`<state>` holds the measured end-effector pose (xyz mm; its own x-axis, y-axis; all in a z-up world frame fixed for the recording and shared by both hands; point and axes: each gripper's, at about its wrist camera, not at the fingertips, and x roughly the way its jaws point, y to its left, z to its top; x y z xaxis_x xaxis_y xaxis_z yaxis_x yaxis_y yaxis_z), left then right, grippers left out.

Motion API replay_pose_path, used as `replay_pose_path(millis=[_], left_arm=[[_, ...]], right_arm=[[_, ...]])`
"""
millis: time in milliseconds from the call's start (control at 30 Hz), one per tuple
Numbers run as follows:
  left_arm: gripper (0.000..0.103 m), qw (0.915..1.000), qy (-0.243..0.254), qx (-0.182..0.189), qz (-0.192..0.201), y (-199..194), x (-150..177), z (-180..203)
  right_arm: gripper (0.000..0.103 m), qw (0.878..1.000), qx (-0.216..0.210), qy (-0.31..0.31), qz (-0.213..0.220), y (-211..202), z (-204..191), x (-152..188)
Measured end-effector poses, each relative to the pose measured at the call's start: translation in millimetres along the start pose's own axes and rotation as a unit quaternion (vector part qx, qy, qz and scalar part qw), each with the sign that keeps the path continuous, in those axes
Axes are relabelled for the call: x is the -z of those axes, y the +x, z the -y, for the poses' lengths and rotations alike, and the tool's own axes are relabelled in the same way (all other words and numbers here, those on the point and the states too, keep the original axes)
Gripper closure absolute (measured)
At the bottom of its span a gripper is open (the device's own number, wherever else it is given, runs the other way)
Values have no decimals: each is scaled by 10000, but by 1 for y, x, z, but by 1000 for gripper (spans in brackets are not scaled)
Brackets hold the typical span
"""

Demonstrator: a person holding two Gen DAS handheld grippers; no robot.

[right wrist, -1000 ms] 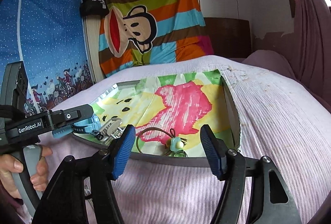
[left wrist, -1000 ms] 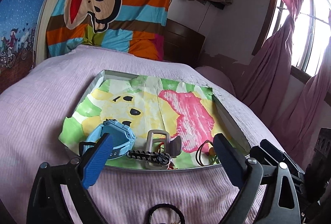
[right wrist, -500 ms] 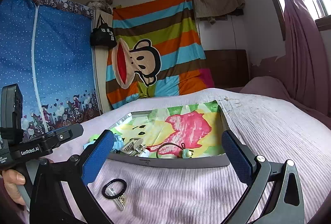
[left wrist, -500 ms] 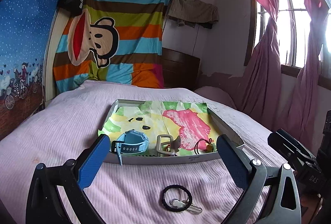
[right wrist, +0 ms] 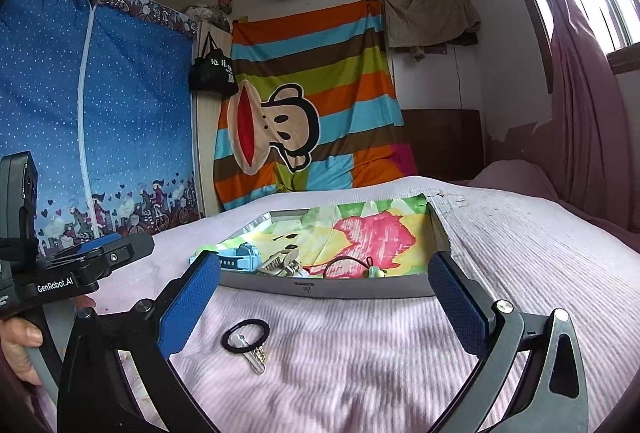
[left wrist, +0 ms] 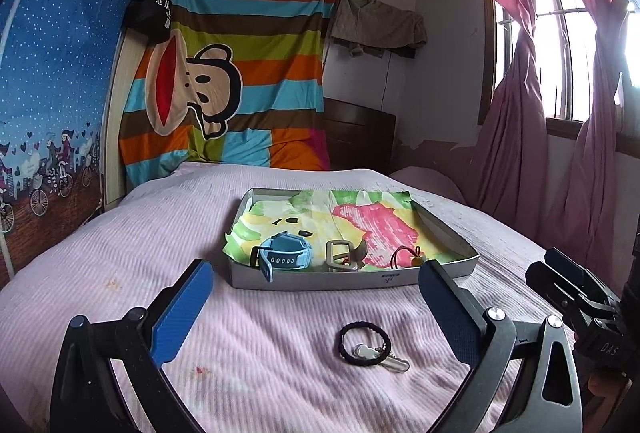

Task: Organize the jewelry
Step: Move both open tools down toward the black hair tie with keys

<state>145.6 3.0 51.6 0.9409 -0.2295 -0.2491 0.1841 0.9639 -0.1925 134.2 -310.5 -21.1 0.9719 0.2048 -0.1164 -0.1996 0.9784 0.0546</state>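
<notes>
Pink ribbed bedspread (left wrist: 168,233) fills the lower half of both views, with a striped monkey-print cloth (left wrist: 224,93) hanging behind it at upper centre. At mid-frame I see a shallow grey tray (left wrist: 320,280) lined with a painted paper sheet (left wrist: 372,221). Along the tray's near edge lie a blue watch (left wrist: 285,256), a metal buckle piece (left wrist: 340,258) and a black cord with a small charm (left wrist: 408,257). My left gripper (left wrist: 312,309) and right gripper (right wrist: 324,297) both stand wide apart with nothing between the blue pads, each low in its own frame and short of the tray. On the bedspread in front of the tray, lower centre, rests a black hair tie with a key (left wrist: 370,350).
</notes>
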Motion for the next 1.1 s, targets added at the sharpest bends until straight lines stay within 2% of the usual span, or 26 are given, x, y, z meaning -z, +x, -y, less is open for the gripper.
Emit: replay_pose_path(millis=[300,600,833,967,1100], left_arm=[[0,9985,125,-91,-518,12,17,-11],[0,9929,-227,72,-1162,33,23,-31],[0,9896,-340,214,-1382,42,29,-36],[5,9864,-342,388,-1558,48,31,-35],[15,9806,-437,624,-1804,59,33,-35]], right_arm=[[1,9993,8,-71,-357,14,1,20],[1,9956,-292,-315,-828,34,-9,32],[2,9928,-461,-388,-1036,43,-12,39],[12,9906,-542,-395,-1191,50,-13,43],[24,9875,-633,-428,-1378,59,-15,48]])
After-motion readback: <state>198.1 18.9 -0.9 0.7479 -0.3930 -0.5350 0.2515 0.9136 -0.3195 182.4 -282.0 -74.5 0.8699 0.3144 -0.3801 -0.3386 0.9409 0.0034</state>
